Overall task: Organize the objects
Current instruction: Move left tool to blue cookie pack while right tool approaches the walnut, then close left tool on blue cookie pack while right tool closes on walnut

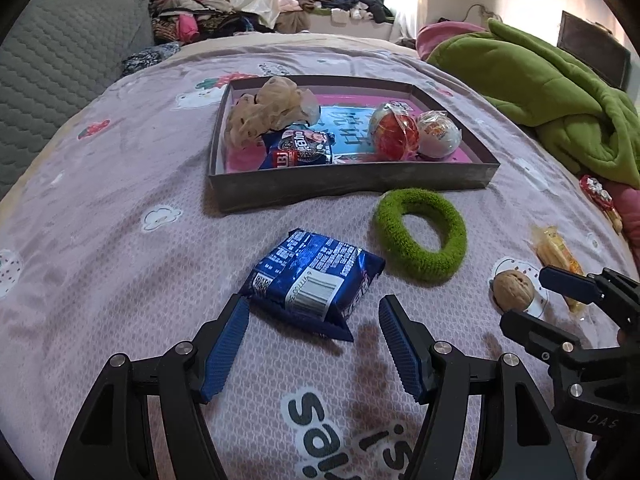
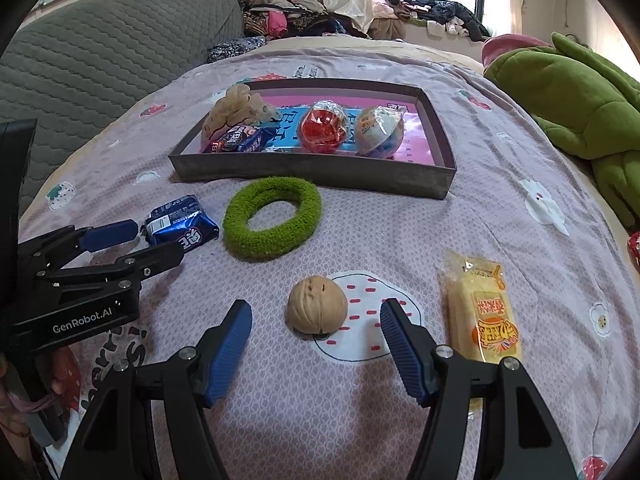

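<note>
Left wrist view showed the left tongs (image 1: pixel 312 320) spread wide around the near end of the blue snack packet (image 1: pixel 316 278), gripping nothing. The right tongs (image 2: pixel 316 328) were equally wide, flanking the walnut (image 2: pixel 316 310) near the bed's front edge. Closing on the packet's crinkled corner could let it slide out; the round walnut might squirt or roll across the soft bedsheet (image 2: pixel 500 200). The green ring (image 2: pixel 272 218) lay just before the tray (image 2: pixel 312 176), where a carried item might snag it.
</note>
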`<action>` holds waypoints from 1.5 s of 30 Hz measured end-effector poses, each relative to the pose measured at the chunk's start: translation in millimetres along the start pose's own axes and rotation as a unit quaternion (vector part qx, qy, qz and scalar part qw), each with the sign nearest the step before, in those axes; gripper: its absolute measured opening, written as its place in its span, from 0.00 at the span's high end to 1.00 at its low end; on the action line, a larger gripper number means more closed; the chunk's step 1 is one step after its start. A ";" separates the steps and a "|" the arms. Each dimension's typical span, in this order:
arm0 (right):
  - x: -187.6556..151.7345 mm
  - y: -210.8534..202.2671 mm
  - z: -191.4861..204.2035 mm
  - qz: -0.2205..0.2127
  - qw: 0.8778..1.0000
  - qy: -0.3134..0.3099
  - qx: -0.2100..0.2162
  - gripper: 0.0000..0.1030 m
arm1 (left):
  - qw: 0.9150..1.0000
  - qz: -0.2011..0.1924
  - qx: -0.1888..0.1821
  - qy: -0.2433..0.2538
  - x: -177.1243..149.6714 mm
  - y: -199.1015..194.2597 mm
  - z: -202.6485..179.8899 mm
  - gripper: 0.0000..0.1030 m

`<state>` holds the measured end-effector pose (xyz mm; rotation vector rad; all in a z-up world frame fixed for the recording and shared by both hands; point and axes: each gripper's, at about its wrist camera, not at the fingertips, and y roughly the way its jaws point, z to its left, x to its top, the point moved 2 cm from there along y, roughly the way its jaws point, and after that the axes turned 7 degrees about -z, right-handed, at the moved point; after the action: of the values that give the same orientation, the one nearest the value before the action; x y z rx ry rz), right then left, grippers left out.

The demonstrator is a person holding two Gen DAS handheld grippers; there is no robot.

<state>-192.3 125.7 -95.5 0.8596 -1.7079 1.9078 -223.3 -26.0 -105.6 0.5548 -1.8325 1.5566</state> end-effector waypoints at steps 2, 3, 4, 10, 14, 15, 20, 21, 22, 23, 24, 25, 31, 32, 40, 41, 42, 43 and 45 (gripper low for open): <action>0.6 2.9 0.7 0.002 1.000 -0.001 0.000 0.36 | 1.000 -0.001 0.000 -0.001 1.6 2.2 1.2 0.33; 0.6 4.1 0.9 0.002 1.000 -0.002 0.000 0.36 | 1.000 -0.001 -0.003 0.000 2.2 3.2 1.3 0.33; 0.6 5.6 1.4 0.003 1.000 -0.003 -0.001 0.36 | 1.000 -0.002 -0.005 0.000 3.1 4.1 1.8 0.33; 0.2 14.2 -0.9 0.007 1.000 0.002 -0.002 0.36 | 1.000 -0.006 -0.009 0.015 7.0 12.3 2.2 0.33; -0.4 16.0 -1.6 0.006 1.000 0.002 -0.001 0.36 | 1.000 -0.012 -0.021 0.019 9.0 10.9 6.0 0.33; -0.6 16.3 -1.4 0.006 1.000 0.001 -0.001 0.36 | 0.999 -0.016 -0.022 0.019 9.9 9.1 7.9 0.33; -0.7 15.7 -2.0 0.005 1.000 0.003 0.002 0.36 | 0.999 -0.023 -0.026 0.016 14.9 8.0 12.0 0.33; -0.9 15.1 -2.1 0.004 1.000 0.004 0.002 0.36 | 0.999 -0.024 -0.026 0.018 15.5 8.7 11.6 0.33; -1.0 14.6 -2.6 0.004 1.000 0.005 0.003 0.36 | 0.999 -0.023 -0.026 0.017 16.1 9.9 11.5 0.33; -0.7 15.0 -2.5 0.005 1.000 0.006 0.003 0.36 | 0.999 -0.020 -0.027 0.018 16.5 11.6 10.9 0.33; -0.5 15.2 -2.7 0.005 1.000 0.007 0.003 0.36 | 0.999 -0.020 -0.029 0.020 16.8 12.6 9.9 0.33; -0.4 15.5 -2.8 0.005 1.000 0.008 0.004 0.36 | 0.999 -0.021 -0.029 0.022 17.6 13.4 8.8 0.33; -0.5 16.0 -3.0 0.006 1.000 0.009 0.003 0.36 | 0.999 -0.015 -0.047 0.023 17.5 19.3 11.0 0.33; -0.7 16.2 -3.2 0.006 1.000 0.010 0.004 0.36 | 0.998 -0.016 -0.053 0.022 17.2 19.4 13.0 0.33; -0.9 18.0 -3.8 0.007 1.000 0.011 0.004 0.36 | 0.994 -0.011 -0.102 0.036 17.5 24.2 19.0 0.33; -0.9 18.1 -3.8 0.008 1.000 0.012 0.005 0.36 | 0.993 -0.007 -0.108 0.043 17.4 25.3 19.1 0.33; -0.9 17.9 -3.8 0.007 1.000 0.011 0.004 0.36 | 0.992 -0.004 -0.114 0.051 17.7 26.2 19.1 0.32; -1.0 18.1 -3.8 0.007 1.000 0.011 0.004 0.36 | 0.991 -0.001 -0.120 0.061 17.8 27.2 18.7 0.32; -0.6 18.2 -3.7 0.008 1.000 0.012 0.004 0.36 | 0.989 0.006 -0.130 0.074 18.7 30.0 18.9 0.32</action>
<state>-204.9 126.8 -109.1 0.8258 -1.6995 1.9301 -261.0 -36.6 -114.4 0.2994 -1.8876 1.3019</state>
